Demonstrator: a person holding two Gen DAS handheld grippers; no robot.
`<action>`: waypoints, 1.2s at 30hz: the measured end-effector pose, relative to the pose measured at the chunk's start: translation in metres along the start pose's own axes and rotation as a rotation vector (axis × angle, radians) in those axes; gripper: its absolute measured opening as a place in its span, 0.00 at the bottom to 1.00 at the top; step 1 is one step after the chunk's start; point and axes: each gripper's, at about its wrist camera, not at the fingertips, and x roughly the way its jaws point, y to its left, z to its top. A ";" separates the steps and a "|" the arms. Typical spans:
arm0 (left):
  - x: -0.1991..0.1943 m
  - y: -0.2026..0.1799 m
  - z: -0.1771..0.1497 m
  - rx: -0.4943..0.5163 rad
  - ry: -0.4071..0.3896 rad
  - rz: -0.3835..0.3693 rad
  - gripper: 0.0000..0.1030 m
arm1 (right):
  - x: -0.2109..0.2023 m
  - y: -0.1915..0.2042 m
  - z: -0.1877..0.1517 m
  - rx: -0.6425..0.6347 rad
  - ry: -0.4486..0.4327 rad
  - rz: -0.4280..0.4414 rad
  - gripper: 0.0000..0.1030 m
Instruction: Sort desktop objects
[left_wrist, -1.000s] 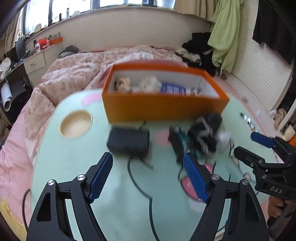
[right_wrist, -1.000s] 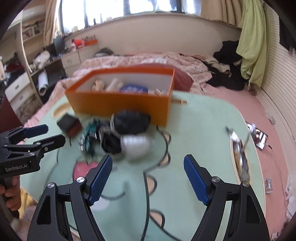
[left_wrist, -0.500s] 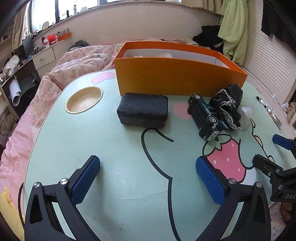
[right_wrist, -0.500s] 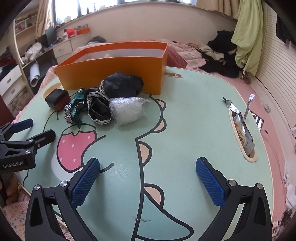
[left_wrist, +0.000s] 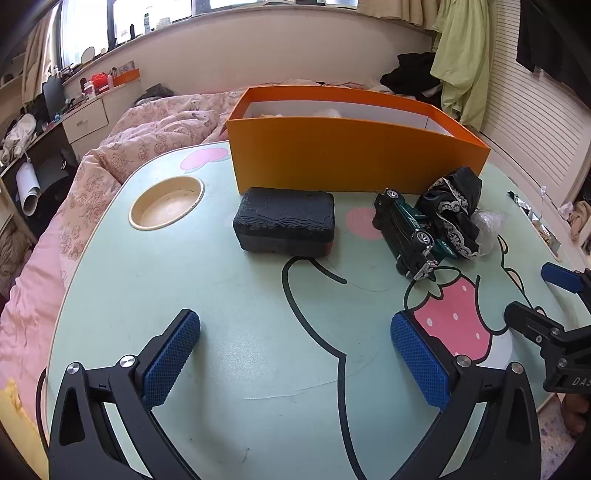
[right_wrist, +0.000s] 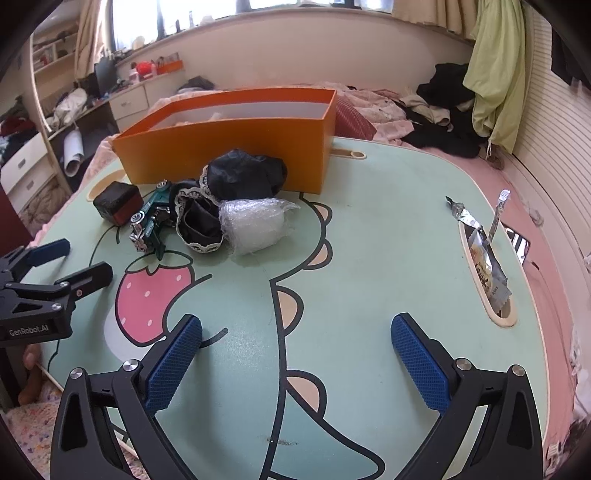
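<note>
An orange box (left_wrist: 351, 158) stands at the back of the mint-green cartoon table (left_wrist: 229, 295). In front of it lie a black case (left_wrist: 284, 225), a green toy car (left_wrist: 410, 236) on its side, a black lace-trimmed cloth (left_wrist: 454, 206) and a bubble-wrap bundle (right_wrist: 255, 225). My left gripper (left_wrist: 293, 325) is open over bare table, short of the case. My right gripper (right_wrist: 295, 325) hovers nearer than the bundle; its jaws are closing with nothing between them. Each gripper shows at the edge of the other's view: the right gripper (left_wrist: 532, 291), the left gripper (right_wrist: 83, 258).
A round cup recess (left_wrist: 166, 206) sits at the table's left. A long slot (right_wrist: 498, 317) at the right edge holds foil snack packets. A bed with a pink quilt (left_wrist: 147, 129) lies behind the table. Drawers and shelves stand far left.
Both grippers' jaws have spread wider. The left view has sunk a little toward the table, so less of the box's inside shows. The blur has gone.
</note>
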 end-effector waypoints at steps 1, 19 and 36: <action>0.000 0.000 0.000 0.000 -0.001 0.000 1.00 | -0.002 -0.002 0.002 0.010 -0.005 0.008 0.87; 0.002 0.003 0.001 -0.001 -0.005 -0.003 1.00 | 0.026 0.011 0.054 0.002 0.029 0.038 0.29; 0.001 0.002 0.001 0.000 -0.007 -0.002 1.00 | -0.008 -0.009 -0.004 -0.016 -0.047 -0.010 0.77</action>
